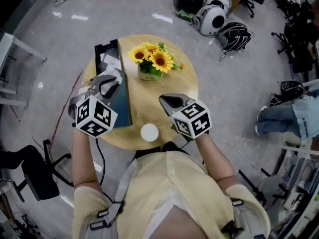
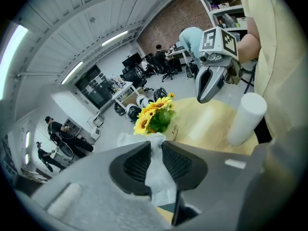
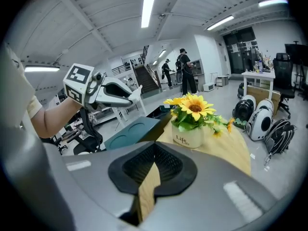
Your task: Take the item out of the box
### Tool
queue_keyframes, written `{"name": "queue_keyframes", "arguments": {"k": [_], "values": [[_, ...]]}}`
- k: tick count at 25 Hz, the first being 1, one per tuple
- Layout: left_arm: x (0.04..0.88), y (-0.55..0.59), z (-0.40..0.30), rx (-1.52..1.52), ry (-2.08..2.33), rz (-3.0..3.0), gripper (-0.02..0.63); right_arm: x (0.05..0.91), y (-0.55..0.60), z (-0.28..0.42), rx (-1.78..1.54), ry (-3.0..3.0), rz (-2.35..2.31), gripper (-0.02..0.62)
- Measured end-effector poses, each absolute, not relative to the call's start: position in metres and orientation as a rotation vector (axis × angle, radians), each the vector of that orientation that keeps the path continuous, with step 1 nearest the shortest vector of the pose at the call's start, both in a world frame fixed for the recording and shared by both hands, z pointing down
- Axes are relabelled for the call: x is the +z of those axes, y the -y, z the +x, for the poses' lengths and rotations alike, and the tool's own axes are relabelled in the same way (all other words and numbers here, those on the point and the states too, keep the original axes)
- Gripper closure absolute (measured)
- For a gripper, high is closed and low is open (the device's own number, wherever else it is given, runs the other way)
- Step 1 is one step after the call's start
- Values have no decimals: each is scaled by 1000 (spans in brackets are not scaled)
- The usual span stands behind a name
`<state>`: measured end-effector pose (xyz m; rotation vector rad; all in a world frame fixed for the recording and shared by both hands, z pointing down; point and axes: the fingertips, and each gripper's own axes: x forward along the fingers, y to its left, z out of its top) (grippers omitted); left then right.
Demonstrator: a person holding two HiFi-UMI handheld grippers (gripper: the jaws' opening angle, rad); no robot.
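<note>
**While clenched on the item, poised above the box**

Left tool [image 1: 115, 76]: clenched on the white, crumpled, wrapped item [image 2: 155, 174], pads pressing it from both sides. Held over the dark box [image 1: 124, 103], itself lying on the left part of the round table [image 1: 184, 86], long axis running away from the person.

Right tool [image 1: 164, 101]: jaws closed together on nothing, hovering over bare wood, well apart from the item and to its right. Left hand plainly the nearer, and already carrying.

Judging from this, likely calls next for a sideways carry across the box's long edge toward bare wood, short of the sunflower pot [image 1: 149, 63] and the white cylinder [image 1: 149, 132].

Given only by the head view: the box's lie and the left tool's place over its middle. Given only by the left gripper view: the grip itself, wrap bunched between the pads, a sliver of teal below. Given only by the right gripper view: a side-on look at the left tool raised above the teal inlay [image 3: 130, 131] with two round recesses.

Cannot tell whether the item's lower end hangs clear of the box.
</note>
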<state>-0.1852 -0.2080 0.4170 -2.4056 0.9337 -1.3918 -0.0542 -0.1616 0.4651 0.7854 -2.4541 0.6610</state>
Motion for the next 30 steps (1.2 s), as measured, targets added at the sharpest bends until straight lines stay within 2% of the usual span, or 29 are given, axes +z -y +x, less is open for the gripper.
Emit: {"name": "queue_keyframes", "arguments": {"k": [11,30], "values": [[448,148,-181,-1356,-1133,-2599,528,457,154,-47,651,2477,790,592],[459,114,-167,-1348,-1281,-2653,528,450,145,-43,606,2509,817,592]]}}
